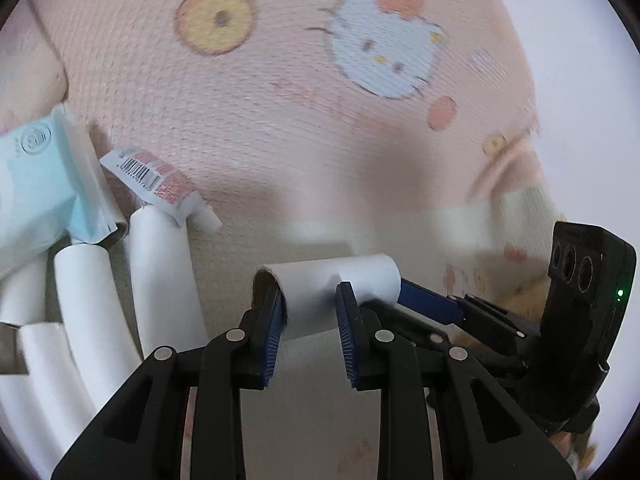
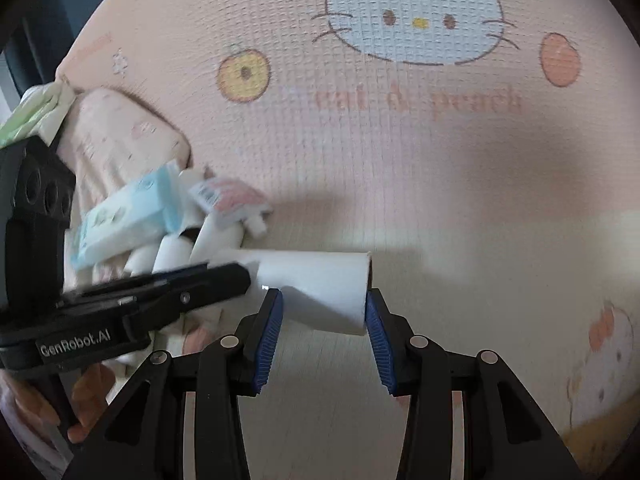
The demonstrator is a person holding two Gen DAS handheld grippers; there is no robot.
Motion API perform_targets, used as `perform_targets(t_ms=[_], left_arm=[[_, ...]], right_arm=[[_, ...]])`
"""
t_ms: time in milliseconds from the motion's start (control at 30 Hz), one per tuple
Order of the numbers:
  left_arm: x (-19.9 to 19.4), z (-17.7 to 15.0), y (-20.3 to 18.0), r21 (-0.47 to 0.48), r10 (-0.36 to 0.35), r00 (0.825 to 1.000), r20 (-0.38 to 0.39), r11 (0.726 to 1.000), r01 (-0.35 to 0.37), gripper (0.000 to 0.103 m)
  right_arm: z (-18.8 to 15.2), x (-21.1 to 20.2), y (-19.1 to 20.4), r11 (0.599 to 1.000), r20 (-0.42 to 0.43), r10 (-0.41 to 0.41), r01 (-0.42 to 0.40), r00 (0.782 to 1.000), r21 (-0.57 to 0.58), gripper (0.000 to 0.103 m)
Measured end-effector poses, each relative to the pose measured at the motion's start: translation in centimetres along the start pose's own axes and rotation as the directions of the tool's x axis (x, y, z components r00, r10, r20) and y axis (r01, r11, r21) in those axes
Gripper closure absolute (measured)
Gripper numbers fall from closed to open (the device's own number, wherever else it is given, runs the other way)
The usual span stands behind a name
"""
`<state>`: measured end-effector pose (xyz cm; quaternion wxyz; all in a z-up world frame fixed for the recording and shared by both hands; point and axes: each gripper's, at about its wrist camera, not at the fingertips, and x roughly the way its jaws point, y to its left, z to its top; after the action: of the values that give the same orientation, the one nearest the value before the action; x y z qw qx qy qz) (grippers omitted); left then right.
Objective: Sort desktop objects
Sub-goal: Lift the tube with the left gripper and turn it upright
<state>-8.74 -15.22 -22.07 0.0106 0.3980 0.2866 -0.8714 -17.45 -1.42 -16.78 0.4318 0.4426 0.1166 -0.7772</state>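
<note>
While both tools grip one white paper tube [image 1: 332,284], it hangs above the pink mat [image 1: 280,112]. The left tool [image 1: 310,304] clamps one end and the right tool [image 2: 324,312] the other.

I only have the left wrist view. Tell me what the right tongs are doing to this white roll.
Observer: The right tongs have a pad on each side of the white roll, one pad right at its open end.
Operator: Now report what lies beyond the blue packet.
Observer: A pink pouch comes first. Past it, a green and white packet lies at the edge of the mat.
</note>
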Motion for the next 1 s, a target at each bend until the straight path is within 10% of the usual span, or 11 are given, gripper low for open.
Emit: perform_targets(t_ms=[1000], left_arm=[[0.3, -5.9, 0.5, -0.016, 0.03, 0.987, -0.159, 0.999, -0.033, 0.075]], right_arm=[[-7.9, -4.4, 2.9, 0.978, -0.098, -0.053, 0.032, 0.994, -0.207, 0.063]])
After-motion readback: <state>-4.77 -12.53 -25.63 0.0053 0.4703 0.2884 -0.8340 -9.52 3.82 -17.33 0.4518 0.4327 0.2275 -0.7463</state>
